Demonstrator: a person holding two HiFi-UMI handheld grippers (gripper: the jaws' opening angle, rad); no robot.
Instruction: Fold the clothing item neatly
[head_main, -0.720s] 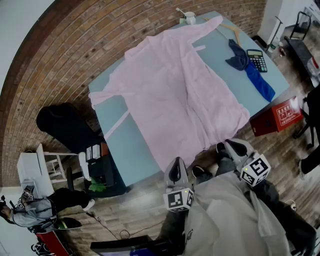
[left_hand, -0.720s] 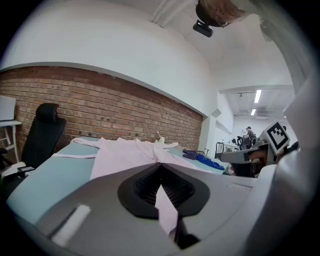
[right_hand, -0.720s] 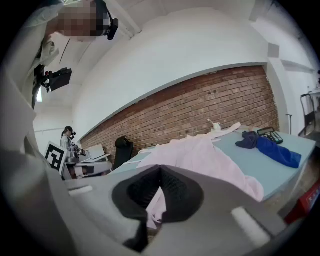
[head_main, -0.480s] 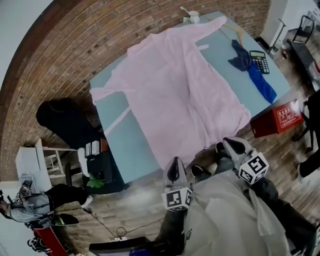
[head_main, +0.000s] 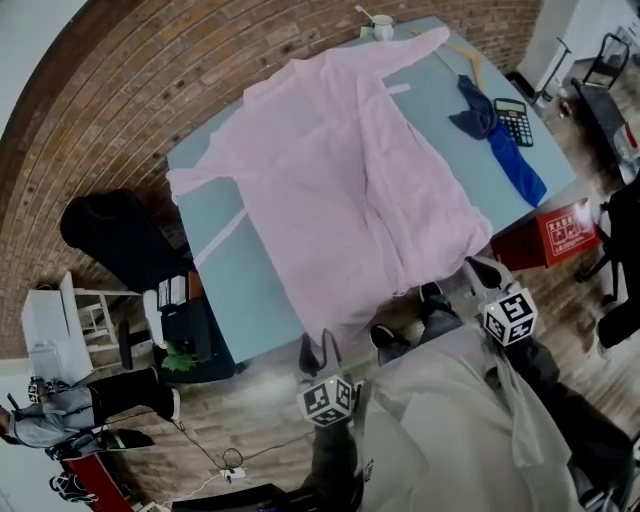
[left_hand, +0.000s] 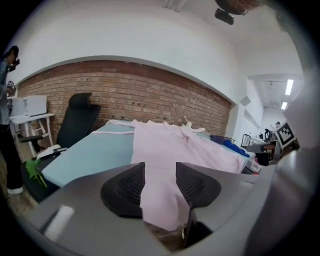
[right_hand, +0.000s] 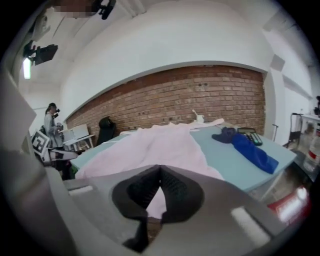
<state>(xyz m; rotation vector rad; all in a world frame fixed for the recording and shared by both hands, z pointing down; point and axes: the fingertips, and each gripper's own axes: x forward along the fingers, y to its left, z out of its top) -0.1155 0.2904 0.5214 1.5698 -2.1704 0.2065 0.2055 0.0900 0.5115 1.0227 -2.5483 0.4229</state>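
Left tongs (head_main: 320, 342) opened near robe (head_main: 350, 180) hem; right tongs (head_main: 477, 264) together; calculator (head_main: 513, 120) beyond.

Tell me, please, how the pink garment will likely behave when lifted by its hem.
Probably floppy: the pink garment lies wrinkled and its hem droops over the table edge. Likely light, as the cloth looks thin.

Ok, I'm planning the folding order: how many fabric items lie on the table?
2. A pink robe is spread across most of the table, and a blue cloth lies beside the calculator near the right edge. Anything under the robe would be hidden.
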